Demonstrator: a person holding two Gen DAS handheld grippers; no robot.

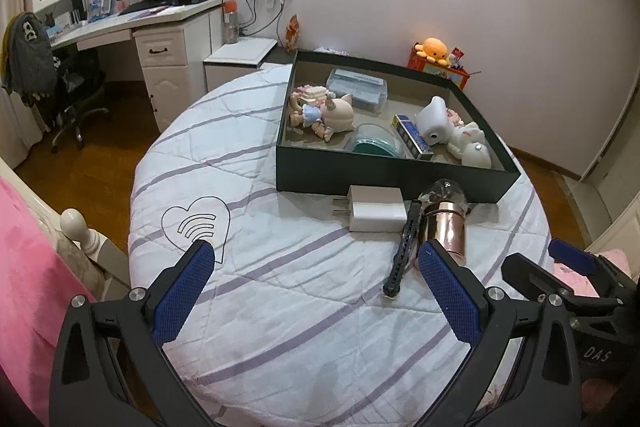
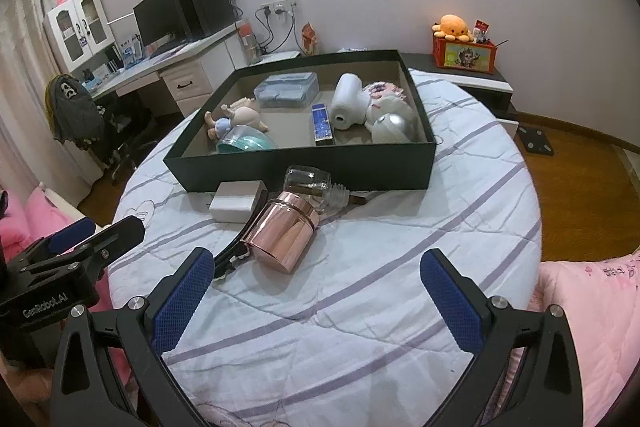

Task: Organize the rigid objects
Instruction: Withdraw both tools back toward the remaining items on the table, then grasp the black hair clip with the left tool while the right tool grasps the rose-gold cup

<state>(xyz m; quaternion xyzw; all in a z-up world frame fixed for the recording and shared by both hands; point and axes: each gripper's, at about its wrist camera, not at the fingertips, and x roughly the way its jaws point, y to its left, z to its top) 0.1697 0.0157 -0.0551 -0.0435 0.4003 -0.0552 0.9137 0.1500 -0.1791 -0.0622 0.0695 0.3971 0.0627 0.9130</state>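
Lying on the quilt beyond both wide-open, empty hand-held grippers (image 1: pixel 314 265) (image 2: pixel 316 273), the copper canister (image 2: pixel 282 237) is ungrasped.

Glossy copper-toned metal canister (image 2: pixel 282 233) lies on matt quilted cloth bedspread (image 2: pixel 400 267).

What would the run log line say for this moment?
left gripper: open, empty | right gripper: open, empty | shiny copper-coloured metal canister, white plug charger, black hair clip: outside dark green cardboard box
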